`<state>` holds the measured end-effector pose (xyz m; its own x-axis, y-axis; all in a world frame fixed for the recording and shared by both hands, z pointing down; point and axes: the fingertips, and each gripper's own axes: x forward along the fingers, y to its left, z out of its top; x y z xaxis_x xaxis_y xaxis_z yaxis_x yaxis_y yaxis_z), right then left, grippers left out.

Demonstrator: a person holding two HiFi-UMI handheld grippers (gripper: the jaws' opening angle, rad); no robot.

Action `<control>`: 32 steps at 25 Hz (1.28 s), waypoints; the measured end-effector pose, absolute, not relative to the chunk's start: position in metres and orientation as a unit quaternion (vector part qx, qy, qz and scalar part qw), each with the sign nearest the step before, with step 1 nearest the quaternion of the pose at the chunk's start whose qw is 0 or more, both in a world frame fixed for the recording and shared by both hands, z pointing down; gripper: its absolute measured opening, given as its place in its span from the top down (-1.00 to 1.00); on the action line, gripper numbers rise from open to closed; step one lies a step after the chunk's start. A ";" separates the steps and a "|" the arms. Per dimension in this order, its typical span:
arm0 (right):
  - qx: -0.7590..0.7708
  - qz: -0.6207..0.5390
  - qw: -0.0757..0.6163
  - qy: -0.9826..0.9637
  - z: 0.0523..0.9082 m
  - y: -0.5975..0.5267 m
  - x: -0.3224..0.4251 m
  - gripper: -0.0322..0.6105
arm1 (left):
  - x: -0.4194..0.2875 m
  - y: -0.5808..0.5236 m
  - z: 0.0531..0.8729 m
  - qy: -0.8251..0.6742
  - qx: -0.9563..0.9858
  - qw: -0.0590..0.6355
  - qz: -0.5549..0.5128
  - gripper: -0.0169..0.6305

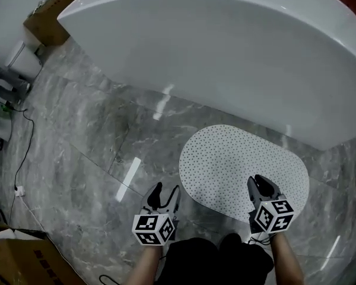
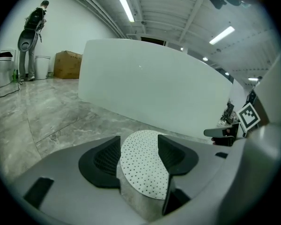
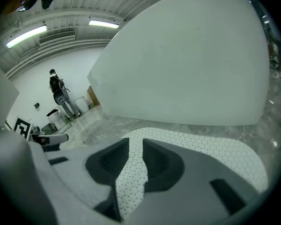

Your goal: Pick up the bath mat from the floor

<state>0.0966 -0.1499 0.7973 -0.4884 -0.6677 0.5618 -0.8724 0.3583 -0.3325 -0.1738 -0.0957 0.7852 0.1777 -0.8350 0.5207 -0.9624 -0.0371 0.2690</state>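
Two nearest items: left hand-held gripper [image 1: 165, 192], right hand-held gripper [image 1: 260, 183]
Left state: jaws apart, empty, just left of the bath mat [image 1: 237, 159]
Right state: jaws slightly apart, clamping nothing, over the mat's near edge
Mat position: flat on grey marble floor [image 1: 89, 153]
Beyond: white bathtub [image 1: 225, 52]

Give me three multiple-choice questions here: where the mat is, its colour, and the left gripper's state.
1. Where is the mat? A on the floor by the tub; B in the tub; C hung on the tub.
2. Mat colour? A blue; B red; C white, dark dots.
3. The left gripper jaws? A shut on the mat; B apart, gripping nothing; C shut, empty.
Key: A, it lies flat on the grey floor; C, the head view shows dots on white; B, its view shows a wide gap between the pads.
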 end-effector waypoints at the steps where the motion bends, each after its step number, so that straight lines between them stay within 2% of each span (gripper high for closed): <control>1: 0.476 0.303 0.168 -0.808 0.807 -0.153 0.094 0.62 | -0.176 -0.096 0.796 -0.633 0.710 0.288 0.112 0.17; 17: 0.441 0.297 0.189 -0.825 0.885 -0.159 0.046 0.62 | -0.207 -0.102 0.890 -0.644 0.691 0.303 0.128 0.13; 32: 0.450 0.325 0.186 -0.810 0.900 -0.146 0.055 0.62 | -0.202 -0.182 0.953 -0.620 0.690 0.333 0.170 0.05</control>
<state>0.0551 -0.1465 0.9004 -0.5249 -0.6087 0.5950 -0.8511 0.3825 -0.3595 -0.2021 -0.1823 0.9533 0.1732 -0.7414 0.6484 -0.9687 -0.0092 0.2482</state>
